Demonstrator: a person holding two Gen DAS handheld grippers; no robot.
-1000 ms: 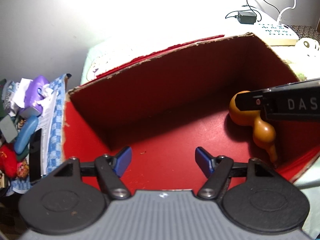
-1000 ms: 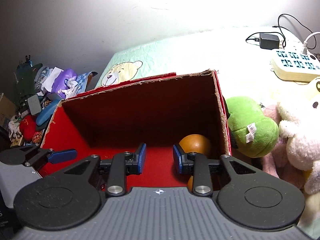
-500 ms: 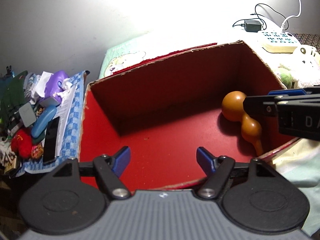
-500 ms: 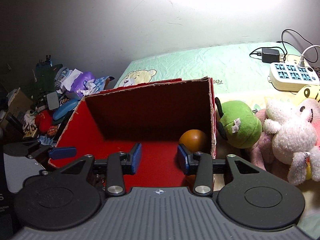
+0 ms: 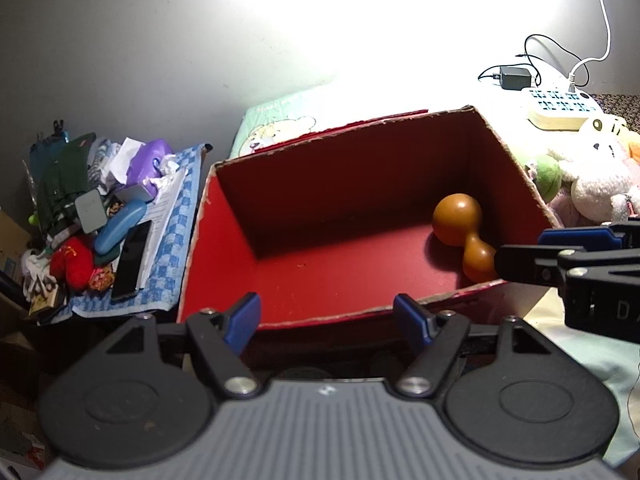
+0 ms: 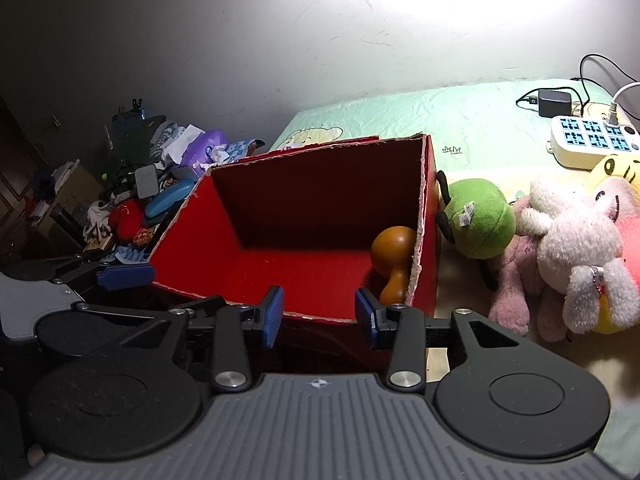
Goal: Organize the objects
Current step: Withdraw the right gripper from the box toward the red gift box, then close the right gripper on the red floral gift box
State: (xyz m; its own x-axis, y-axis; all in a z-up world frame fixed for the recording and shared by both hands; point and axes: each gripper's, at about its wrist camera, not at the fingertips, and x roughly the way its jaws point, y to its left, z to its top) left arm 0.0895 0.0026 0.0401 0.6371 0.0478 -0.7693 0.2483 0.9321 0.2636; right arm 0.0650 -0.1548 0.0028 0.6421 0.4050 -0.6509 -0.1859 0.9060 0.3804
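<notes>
An open red cardboard box [image 5: 224,208] [image 6: 428,216] stands on the bed. An orange gourd [image 5: 460,224] [image 6: 394,248] lies alone on its floor in the right corner. My left gripper [image 5: 327,322] is open and empty, just outside the box's near wall. My right gripper [image 6: 319,316] is open and empty, in front of the box's near right corner; it shows in the left wrist view [image 5: 560,248] at the right. A green plush [image 6: 476,220] [image 5: 546,172], a white plush rabbit [image 6: 576,248] [image 5: 600,184] and a pink plush [image 6: 516,280] lie to the right of the box.
A cluttered pile on a blue checked cloth [image 5: 168,248] lies left of the box, with a red toy [image 5: 74,262], a blue case [image 5: 120,228] and a dark phone [image 5: 130,260]. A power strip [image 6: 592,142] [image 5: 560,106] with cables and a charger [image 6: 554,102] sits at the far right.
Both grippers have pulled back out of the box and risen. The right gripper's jaws have opened wider. The gourd stays where it lay on the box floor.
</notes>
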